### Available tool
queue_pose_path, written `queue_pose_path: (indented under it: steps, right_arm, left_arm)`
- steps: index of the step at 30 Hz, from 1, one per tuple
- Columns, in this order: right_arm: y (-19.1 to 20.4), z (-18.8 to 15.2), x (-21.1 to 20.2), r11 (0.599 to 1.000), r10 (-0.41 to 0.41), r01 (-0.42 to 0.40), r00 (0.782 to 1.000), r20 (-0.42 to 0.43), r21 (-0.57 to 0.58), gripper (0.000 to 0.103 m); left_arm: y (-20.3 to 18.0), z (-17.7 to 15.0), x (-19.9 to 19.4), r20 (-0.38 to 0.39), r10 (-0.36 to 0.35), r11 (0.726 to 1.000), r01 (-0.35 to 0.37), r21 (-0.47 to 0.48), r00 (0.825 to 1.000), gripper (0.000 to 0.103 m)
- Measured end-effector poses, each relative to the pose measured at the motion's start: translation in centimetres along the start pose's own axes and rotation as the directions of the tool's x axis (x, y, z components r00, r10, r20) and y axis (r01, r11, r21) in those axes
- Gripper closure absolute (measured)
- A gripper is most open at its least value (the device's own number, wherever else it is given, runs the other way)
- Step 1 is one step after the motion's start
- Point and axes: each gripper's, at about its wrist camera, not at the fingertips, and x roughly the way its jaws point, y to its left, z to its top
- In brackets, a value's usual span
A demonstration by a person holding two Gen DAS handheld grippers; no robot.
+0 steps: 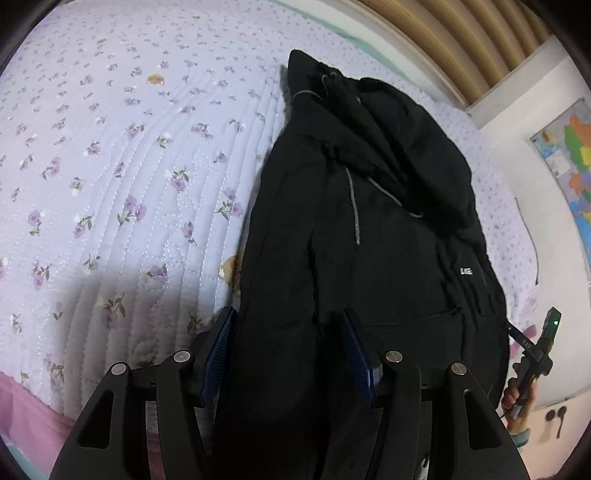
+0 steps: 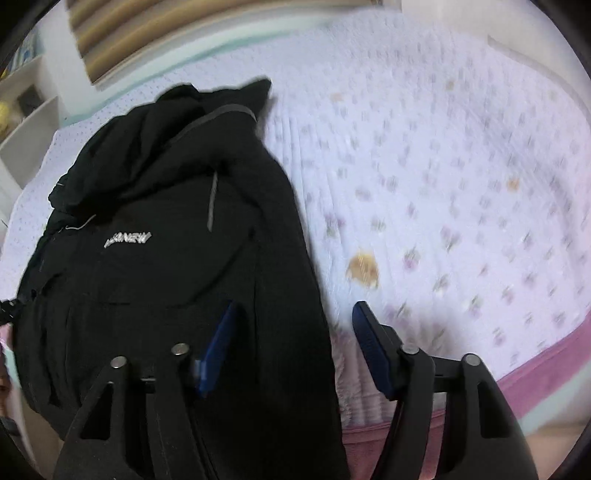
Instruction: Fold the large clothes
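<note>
Lying on the bed (image 1: pixel 122 155), your black jacket (image 1: pixel 369 229) is narrowed lengthwise; cross-folding remains. Left hand-held gripper (image 1: pixel 288 350) straddles its hem, right hand-held gripper (image 2: pixel 295 343) its edge, both parted, neither clamping.

One black hooded jacket (image 1: pixel 369 229) is counted, spread on one bed covered by one lilac flowered quilt (image 1: pixel 122 158). Two tongs are counted, the left tongs (image 1: pixel 286 354) and the right tongs (image 2: pixel 291 343), each with two blue-padded fingers. One hand (image 1: pixel 517 395), one wall map (image 1: pixel 570 162) and one slatted headboard (image 1: pixel 454 33) are also seen
</note>
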Motion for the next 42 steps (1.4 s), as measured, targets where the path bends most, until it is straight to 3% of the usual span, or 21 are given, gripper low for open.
queue_pose_path:
  steps: [1, 4, 6, 8, 9, 11, 13, 17, 19, 26, 28, 30, 31, 33, 35, 38, 40, 42]
  right_arm:
    - [0.0, -0.1, 0.2, 1.0, 0.026, -0.026, 1.0, -0.004, -0.004, 0.055]
    - [1.3, -0.1, 0.1, 0.998, 0.031, -0.031, 1.0, -0.005, -0.064, 0.059]
    - [2.0, 0.3, -0.6, 0.993, 0.095, -0.097, 0.995, -0.03, -0.073, 0.06]
    - [2.5, 1.0, -2.6, 0.967, 0.246, -0.247, 0.969, -0.01, -0.057, 0.06]
    - [2.6, 1.3, -3.3, 0.957, 0.286, -0.286, 0.958, -0.003, -0.057, 0.06]
    - [2.7, 1.7, -3.8, 0.945, 0.321, -0.321, 0.947, -0.011, -0.056, 0.06]
    - [2.4, 1.4, -2.9, 0.951, 0.303, -0.306, 0.952, -0.05, -0.047, 0.06]
    - [1.9, -1.0, -0.9, 0.958, 0.28, -0.285, 0.951, -0.129, -0.017, 0.06]
    - [2.0, -2.2, -1.7, 0.959, 0.276, -0.282, 0.953, -0.127, -0.038, 0.06]
    - [1.1, -5.5, -5.0, 0.969, 0.23, -0.24, 0.962, -0.15, -0.056, 0.06]
    - [0.9, -6.4, -5.1, 0.985, 0.15, -0.163, 0.975, -0.162, -0.065, 0.06]
    - [0.6, -7.2, -4.2, 0.99, 0.112, -0.126, 0.972, -0.207, -0.057, 0.058]
    - [0.4, -7.7, -3.9, 0.989, 0.13, -0.143, 0.966, -0.222, -0.043, 0.057]
    - [0.1, -8.2, -3.9, 0.986, 0.154, -0.163, 0.962, -0.224, -0.022, 0.057]
    - [0.0, -8.6, -4.7, 0.967, 0.25, -0.253, 0.948, -0.199, 0.009, 0.061]
    - [0.5, -8.3, -6.6, 0.929, 0.367, -0.369, 0.921, -0.134, 0.012, 0.069]
    - [0.8, -8.0, -7.1, 0.935, 0.35, -0.354, 0.929, -0.119, -0.012, 0.069]
    - [0.9, -8.2, -6.0, 0.969, 0.23, -0.242, 0.959, -0.165, -0.052, 0.065]
  left_arm:
    - [-0.1, 0.1, 0.1, -0.004, 0.005, 1.0, -0.005, -0.005, 1.0, 0.045]
    - [-1.0, 0.3, 0.1, -0.02, 0.01, 1.0, -0.01, 0.005, 1.0, 0.045]
    - [-2.2, 0.3, -0.5, -0.036, -0.116, 0.993, 0.117, 0.008, 0.993, 0.045]
    - [-3.8, 0.5, -2.4, -0.001, -0.263, 0.964, 0.263, 0.037, 0.965, 0.045]
    - [-4.4, 0.7, -3.2, 0.016, -0.302, 0.952, 0.301, 0.054, 0.953, 0.045]
    - [-4.9, 1.0, -4.3, 0.036, -0.4, 0.916, 0.398, 0.06, 0.916, 0.045]
    - [-4.7, 0.9, -3.8, 0.024, -0.443, 0.896, 0.442, 0.049, 0.896, 0.044]
    - [-3.2, -1.4, -1.8, -0.031, -0.413, 0.911, 0.413, -0.01, 0.91, 0.044]
    - [-2.1, -3.3, -1.6, -0.057, -0.426, 0.905, 0.425, -0.018, 0.903, 0.044]
    - [-0.4, -9.2, -2.8, -0.097, -0.4, 0.915, 0.403, 0.007, 0.911, 0.044]
    - [0.0, -9.8, -3.0, -0.092, -0.321, 0.945, 0.325, 0.034, 0.943, 0.044]
    - [0.0, -10.2, -2.2, -0.107, -0.226, 0.972, 0.232, 0.046, 0.968, 0.044]
    - [-0.1, -10.2, -2.0, -0.112, -0.225, 0.972, 0.232, 0.048, 0.968, 0.044]
    - [-0.6, -10.3, -1.8, -0.109, -0.267, 0.96, 0.274, 0.052, 0.957, 0.057]
    - [-1.3, -10.2, -2.8, -0.082, -0.3, 0.949, 0.306, 0.076, 0.95, 0.083]
    - [-2.2, -9.2, -5.5, -0.011, -0.394, 0.915, 0.393, 0.093, 0.919, 0.09]
    - [-2.5, -8.4, -6.7, 0.027, -0.418, 0.904, 0.414, 0.106, 0.908, 0.09]
    - [-2.7, -8.0, -6.9, 0.031, -0.42, 0.903, 0.414, 0.117, 0.907, 0.09]
